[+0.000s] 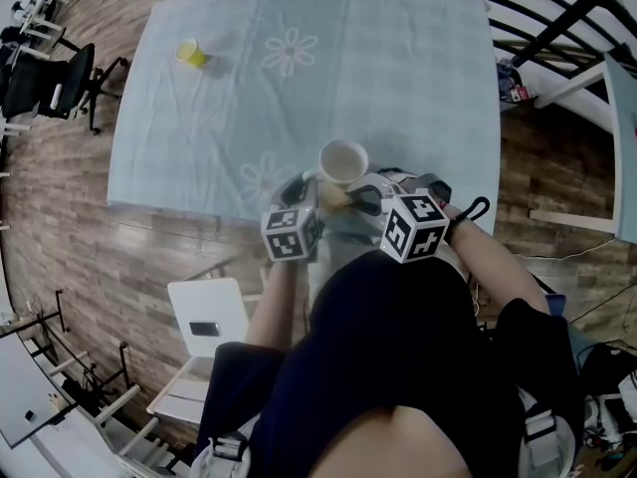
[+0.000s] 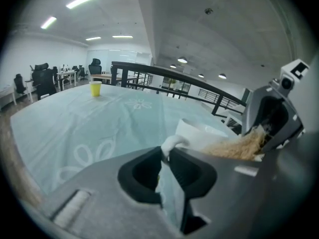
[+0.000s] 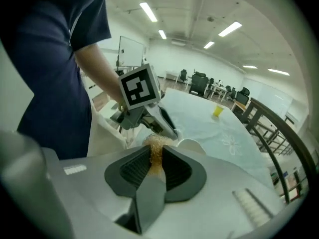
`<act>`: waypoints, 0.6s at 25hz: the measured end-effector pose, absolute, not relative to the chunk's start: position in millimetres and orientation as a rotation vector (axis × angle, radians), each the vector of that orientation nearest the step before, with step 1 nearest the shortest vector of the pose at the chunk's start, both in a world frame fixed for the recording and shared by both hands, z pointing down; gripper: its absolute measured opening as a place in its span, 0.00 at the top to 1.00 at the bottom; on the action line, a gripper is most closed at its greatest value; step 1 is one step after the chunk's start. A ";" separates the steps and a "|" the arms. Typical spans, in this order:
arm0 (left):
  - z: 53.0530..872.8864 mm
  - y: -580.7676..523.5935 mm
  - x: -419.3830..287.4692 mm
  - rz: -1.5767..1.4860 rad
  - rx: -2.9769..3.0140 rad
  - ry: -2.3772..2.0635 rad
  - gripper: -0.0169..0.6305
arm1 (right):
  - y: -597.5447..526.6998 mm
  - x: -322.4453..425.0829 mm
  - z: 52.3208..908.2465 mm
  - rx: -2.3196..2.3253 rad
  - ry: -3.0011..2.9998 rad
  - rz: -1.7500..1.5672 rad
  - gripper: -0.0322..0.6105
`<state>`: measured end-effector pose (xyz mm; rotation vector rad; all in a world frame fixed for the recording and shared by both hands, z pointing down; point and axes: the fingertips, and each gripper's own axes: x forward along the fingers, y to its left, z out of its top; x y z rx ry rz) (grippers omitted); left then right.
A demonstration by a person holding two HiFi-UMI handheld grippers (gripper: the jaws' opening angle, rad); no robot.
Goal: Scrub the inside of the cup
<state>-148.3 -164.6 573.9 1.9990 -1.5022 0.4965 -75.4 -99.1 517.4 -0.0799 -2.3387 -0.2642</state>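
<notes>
The white cup [image 1: 343,162] is at the near edge of the table [image 1: 418,78], close in front of the person, with its open mouth facing up. I cannot tell if its bottom rests on the table or hangs a little above it. The table is covered by a pale blue-green cloth [image 1: 229,118] with flower prints. The left gripper [image 1: 305,192] comes to the cup from the near left side. In the left gripper view its jaws are narrow and pressed together on the cup's white handle [image 2: 172,142], which stands up between the dark pads. The right gripper [image 1: 363,199] is just beside it on the right, and the two grippers nearly meet in front of the cup. Its jaws are closed tightly on a tan, wiry scrubber [image 3: 155,151], and a tuft of the scrubber sticks out past the jaw tips. In the head view the scrubber is just outside the near rim of the cup, very close to it and not yet inside. I cannot tell if it touches the rim. A small yellow cup [image 1: 191,54] stands alone at the far left part of the table, well apart from the white cup. A white chair [image 1: 209,317] stands on the wooden floor [image 1: 60,227] to the left of the person.
</notes>
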 end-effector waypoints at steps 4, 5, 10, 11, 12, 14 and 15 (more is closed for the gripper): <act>573.4 -162.1 -145.7 0.528 2.027 -1.515 0.90 | -98.1 -88.1 531.1 -0.145 -2.204 -0.291 0.84; 572.7 -161.6 -144.4 0.541 2.038 -1.517 0.90 | -101.0 -89.1 533.3 -0.143 -2.180 -0.281 0.84; 568.2 -162.4 -141.8 0.558 2.075 -1.520 0.90 | -111.2 -85.2 531.5 -0.148 -2.149 -0.188 0.84; 567.8 -163.1 -141.3 0.563 2.082 -1.522 0.90 | -111.7 -82.5 531.5 -0.155 -2.146 -0.173 0.84; 567.7 -163.9 -141.2 0.570 2.089 -1.525 0.90 | -111.8 -79.6 531.9 -0.163 -2.143 -0.158 0.84; 568.0 -165.1 -142.4 0.586 2.101 -1.528 0.90 | -111.7 -74.2 533.8 -0.174 -2.135 -0.136 0.84; 568.2 -165.8 -143.2 0.592 2.105 -1.528 0.90 | -111.9 -71.5 534.9 -0.178 -2.128 -0.129 0.84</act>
